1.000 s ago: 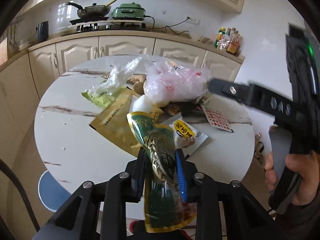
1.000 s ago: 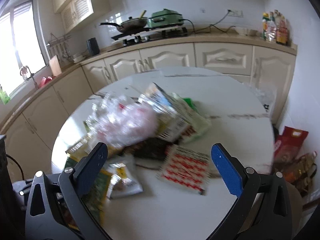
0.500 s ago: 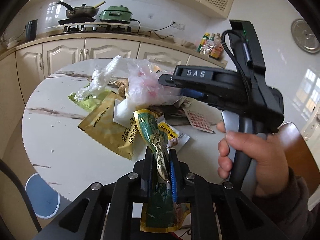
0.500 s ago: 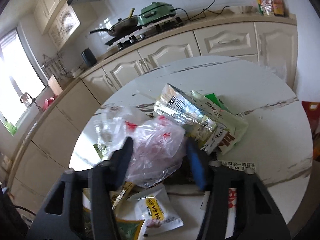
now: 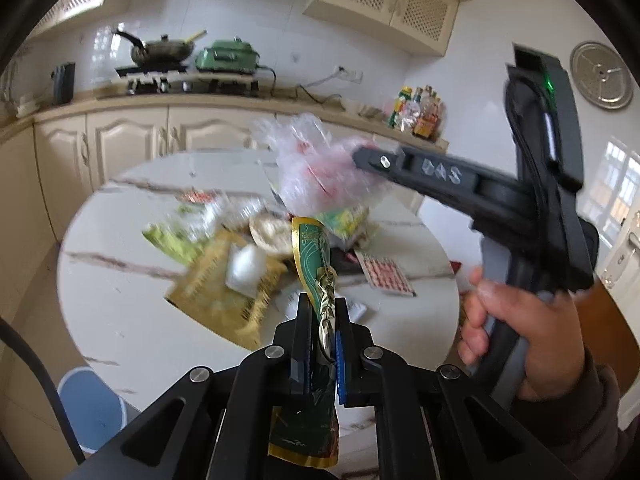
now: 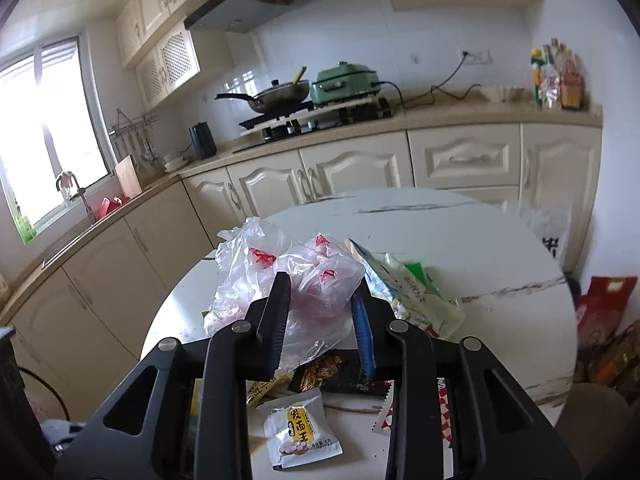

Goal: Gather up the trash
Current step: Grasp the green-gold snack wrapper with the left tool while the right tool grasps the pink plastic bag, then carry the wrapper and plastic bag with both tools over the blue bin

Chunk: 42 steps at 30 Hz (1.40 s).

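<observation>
My left gripper point(image 5: 323, 320) is shut on a green and gold snack wrapper point(image 5: 316, 264) and holds it upright above the near edge of the round white table point(image 5: 120, 320). My right gripper point(image 6: 322, 300) is shut on a clear plastic bag with red print point(image 6: 296, 276), lifted above the trash pile; the bag also shows in the left wrist view point(image 5: 320, 168). Loose wrappers lie on the table: a gold pouch point(image 5: 224, 292), a red-checked packet point(image 5: 384, 276), a small white and yellow sachet point(image 6: 300, 432), a dark wrapper point(image 6: 336, 372) and green packets point(image 6: 416, 284).
Cream kitchen cabinets point(image 6: 352, 172) with a stove, pan and green cooker point(image 6: 344, 80) stand behind the table. A blue-topped bin point(image 5: 92, 404) sits on the floor at the table's left. Red bags point(image 6: 604, 308) lie on the floor at the right.
My right gripper closed on the plastic bag and raised it off the pile. My left gripper kept hold of the green wrapper and drew back a little.
</observation>
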{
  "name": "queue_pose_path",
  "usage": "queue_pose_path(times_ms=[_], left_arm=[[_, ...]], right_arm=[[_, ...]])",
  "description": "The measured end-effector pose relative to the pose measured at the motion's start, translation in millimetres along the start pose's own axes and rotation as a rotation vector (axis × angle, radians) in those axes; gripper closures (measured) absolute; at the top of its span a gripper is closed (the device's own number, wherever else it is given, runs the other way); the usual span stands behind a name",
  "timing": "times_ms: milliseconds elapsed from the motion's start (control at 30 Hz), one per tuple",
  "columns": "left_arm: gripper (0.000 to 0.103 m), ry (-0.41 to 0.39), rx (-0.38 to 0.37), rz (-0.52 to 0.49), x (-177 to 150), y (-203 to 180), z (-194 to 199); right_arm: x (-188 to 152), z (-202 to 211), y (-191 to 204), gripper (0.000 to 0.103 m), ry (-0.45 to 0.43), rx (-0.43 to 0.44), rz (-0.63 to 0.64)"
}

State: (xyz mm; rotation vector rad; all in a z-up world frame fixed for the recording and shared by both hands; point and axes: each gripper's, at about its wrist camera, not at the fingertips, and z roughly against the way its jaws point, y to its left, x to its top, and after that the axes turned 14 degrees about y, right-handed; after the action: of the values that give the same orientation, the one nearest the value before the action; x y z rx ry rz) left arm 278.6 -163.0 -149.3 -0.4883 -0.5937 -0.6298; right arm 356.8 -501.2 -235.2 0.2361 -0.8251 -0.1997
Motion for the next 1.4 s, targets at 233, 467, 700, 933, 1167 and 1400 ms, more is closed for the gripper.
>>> queue_pose_path(times_ms=[233, 467, 700, 933, 1167, 1400], left_arm=[[0.098, -0.122, 0.101, 0.052, 5.5, 26.0, 49.0], [0.098, -0.210, 0.231, 0.162, -16.0, 90.4, 101.1], [0.098, -0.193, 0.368, 0.334, -71.8, 187.4, 138.5], [0.098, -0.013, 0.419, 0.518, -125.0, 282.0, 101.8], [0.098, 0.242, 0.306, 0.662, -156.9, 379.8, -18.3], [0.089, 0.422, 0.254, 0.755, -165.6, 446.1, -129.0]], right_arm=[[2.6, 21.0, 28.0, 0.075, -0.026, 0.017, 0.050], [1.6, 25.0, 110.4, 0.075, -0.028, 0.102, 0.193], [-19.6, -24.4, 244.6, 0.075, 0.051, 0.232, 0.391], [-65.0, -131.5, 342.0, 0.075, 0.231, 0.292, 0.496], [-126.8, -272.7, 362.1, 0.075, 0.473, 0.193, 0.539], [-171.9, -398.7, 337.0, 0.075, 0.689, 0.110, 0.488]])
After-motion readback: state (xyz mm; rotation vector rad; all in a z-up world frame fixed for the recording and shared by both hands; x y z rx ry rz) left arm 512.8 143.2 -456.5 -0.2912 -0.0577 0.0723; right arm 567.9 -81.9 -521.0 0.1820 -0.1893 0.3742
